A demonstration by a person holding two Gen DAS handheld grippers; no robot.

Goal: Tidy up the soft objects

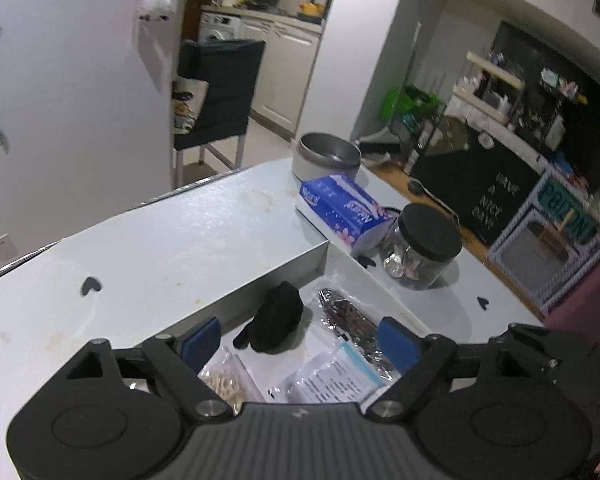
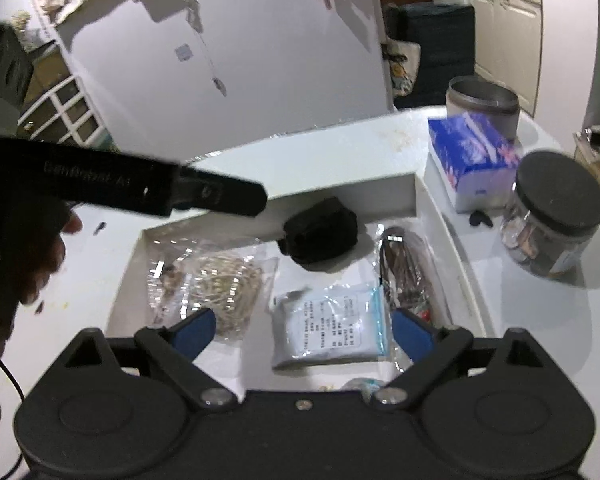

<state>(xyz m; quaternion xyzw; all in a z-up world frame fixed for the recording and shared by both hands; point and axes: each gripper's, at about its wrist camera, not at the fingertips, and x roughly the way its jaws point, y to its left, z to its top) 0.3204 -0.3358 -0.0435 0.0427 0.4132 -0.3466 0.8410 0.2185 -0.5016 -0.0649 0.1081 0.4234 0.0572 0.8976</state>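
Both grippers are hanging over the open white tray (image 2: pixel 440 216) on the white table (image 1: pixel 148 240), angled down into it.

Left gripper (image 1: pixel 300 340): released, blue pads (image 1: pixel 204 338) sitting wide apart, nothing pinched between them. Right gripper (image 2: pixel 304 330): also released, jaws standing wide, nothing gripped. In the right wrist view the left gripper's black finger is reaching across from the left edge, its tip sitting just short of the black cloth, not touching as far as I can tell; the person's hand (image 2: pixel 40 256) is showing below it.

Task item: black soft cloth bundle (image 2: pixel 320 230) is lying loose in the tray's far part, close to the far wall, clear of both grippers.

Rest of the tray:
- clear bag of pale strands (image 2: pixel 220 280) is lying along the left side
- white printed packet (image 2: pixel 332 324) is sitting at the near edge, between the right gripper's pads but not touched
- shiny wrapped dark pack (image 2: pixel 404 268) is lying along the right wall

On the table past the tray's right side: blue tissue box (image 2: pixel 472 156), grey pot (image 2: pixel 482 100) behind it at the far edge, jar with black lid (image 2: pixel 556 216) nearer in.
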